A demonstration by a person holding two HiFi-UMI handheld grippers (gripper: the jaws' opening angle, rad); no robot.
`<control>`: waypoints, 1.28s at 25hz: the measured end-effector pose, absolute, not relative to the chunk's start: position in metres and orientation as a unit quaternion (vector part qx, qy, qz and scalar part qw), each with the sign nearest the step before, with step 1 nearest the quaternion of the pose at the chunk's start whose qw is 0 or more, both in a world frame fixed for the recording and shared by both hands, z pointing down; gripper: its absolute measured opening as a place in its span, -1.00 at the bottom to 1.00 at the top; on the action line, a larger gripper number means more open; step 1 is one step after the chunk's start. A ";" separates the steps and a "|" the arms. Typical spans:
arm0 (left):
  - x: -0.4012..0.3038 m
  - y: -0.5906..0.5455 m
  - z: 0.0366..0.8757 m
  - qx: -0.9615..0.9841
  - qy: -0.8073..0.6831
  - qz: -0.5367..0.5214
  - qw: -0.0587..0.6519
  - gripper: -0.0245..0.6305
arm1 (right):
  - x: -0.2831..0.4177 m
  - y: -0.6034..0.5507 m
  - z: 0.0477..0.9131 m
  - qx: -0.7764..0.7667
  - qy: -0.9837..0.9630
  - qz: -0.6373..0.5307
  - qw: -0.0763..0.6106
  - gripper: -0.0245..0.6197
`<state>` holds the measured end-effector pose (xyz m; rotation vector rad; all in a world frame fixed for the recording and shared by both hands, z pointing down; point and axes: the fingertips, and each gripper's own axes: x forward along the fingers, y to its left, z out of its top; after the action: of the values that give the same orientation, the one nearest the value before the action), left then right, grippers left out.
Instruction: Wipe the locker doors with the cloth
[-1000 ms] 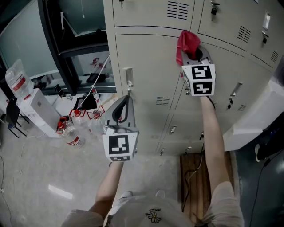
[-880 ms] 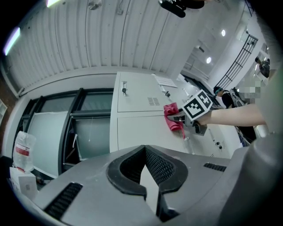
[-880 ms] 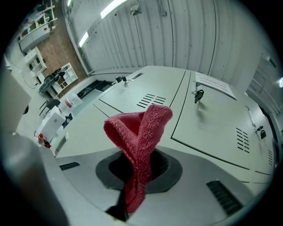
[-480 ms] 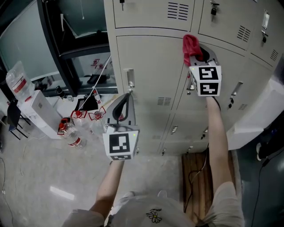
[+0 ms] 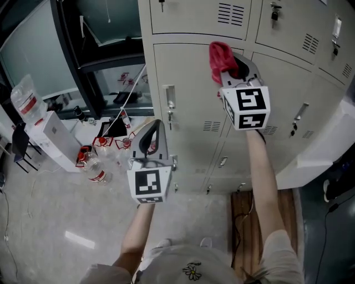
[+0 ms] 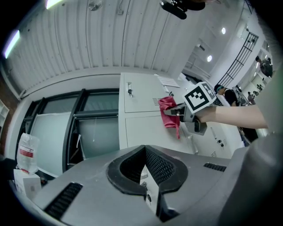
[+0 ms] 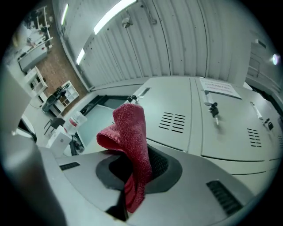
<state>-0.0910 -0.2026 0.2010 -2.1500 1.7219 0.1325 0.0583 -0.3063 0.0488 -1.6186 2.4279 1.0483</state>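
A red cloth (image 5: 221, 58) is bunched between the jaws of my right gripper (image 5: 228, 65), which is shut on it and held against the upper right part of a beige locker door (image 5: 188, 83). In the right gripper view the cloth (image 7: 131, 132) stands up out of the shut right gripper (image 7: 135, 170) and hides the jaw tips. My left gripper (image 5: 156, 128) hangs lower, in front of the same door below its handle (image 5: 170, 103); it is shut and holds nothing. The left gripper view shows the left gripper (image 6: 144, 151) closed, with the cloth (image 6: 169, 115) beyond it.
More locker doors (image 5: 288, 83) run to the right, some with keys (image 5: 274, 11) in their locks. On the floor at the left stand water bottles (image 5: 93, 166), a white box (image 5: 52, 138) and a plastic bag (image 5: 25, 100). A wooden board (image 5: 260, 216) lies below the lockers.
My right gripper has carried the red cloth leftwards across the locker door. The left gripper has stayed about where it was, still shut.
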 end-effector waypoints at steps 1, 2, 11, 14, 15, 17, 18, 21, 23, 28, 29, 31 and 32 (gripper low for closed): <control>-0.094 -0.202 0.201 -0.764 0.615 0.047 0.190 -0.88 | 0.044 -0.303 0.049 -0.511 0.791 0.336 0.028 -0.80; -0.098 -0.201 0.201 -0.762 0.617 0.048 0.190 -0.88 | 0.029 -0.301 0.049 -0.500 0.798 0.334 0.033 -0.80; -0.143 -0.186 0.192 -0.741 0.641 0.072 0.187 -0.88 | -0.081 -0.316 0.079 -0.450 0.839 0.302 0.047 -0.80; -0.156 -0.181 0.186 -0.734 0.646 0.090 0.188 -0.88 | -0.103 -0.326 0.087 -0.450 0.839 0.302 0.037 -0.80; -0.161 -0.179 0.186 -0.732 0.649 0.097 0.184 -0.88 | -0.108 -0.330 0.089 -0.453 0.837 0.305 0.033 -0.80; -0.172 -0.177 0.189 -0.727 0.656 0.103 0.177 -0.88 | -0.116 -0.337 0.093 -0.462 0.830 0.312 0.026 -0.80; -0.176 -0.177 0.191 -0.726 0.658 0.099 0.176 -0.88 | -0.119 -0.340 0.095 -0.465 0.827 0.315 0.022 -0.80; -0.183 -0.176 0.194 -0.724 0.660 0.096 0.177 -0.88 | -0.124 -0.344 0.098 -0.471 0.823 0.319 0.013 -0.80; -0.184 -0.176 0.195 -0.724 0.660 0.095 0.177 -0.88 | -0.125 -0.344 0.098 -0.473 0.820 0.323 0.008 -0.80; -0.178 -0.177 0.188 -0.725 0.657 0.117 0.171 -0.88 | -0.123 -0.344 0.098 -0.479 0.810 0.339 -0.011 -0.80; -0.176 -0.177 0.188 -0.726 0.656 0.115 0.171 -0.88 | -0.121 -0.344 0.098 -0.480 0.809 0.340 -0.013 -0.80; -0.172 -0.177 0.188 -0.728 0.654 0.117 0.169 -0.88 | -0.116 -0.344 0.099 -0.481 0.809 0.339 -0.011 -0.80; -0.170 -0.177 0.188 -0.729 0.653 0.115 0.169 -0.88 | -0.112 -0.344 0.100 -0.482 0.808 0.337 -0.009 -0.80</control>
<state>-0.1703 -0.1774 0.1884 -2.0730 1.8549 0.3278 -0.1124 -0.3445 0.0996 -1.5230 2.5543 1.0662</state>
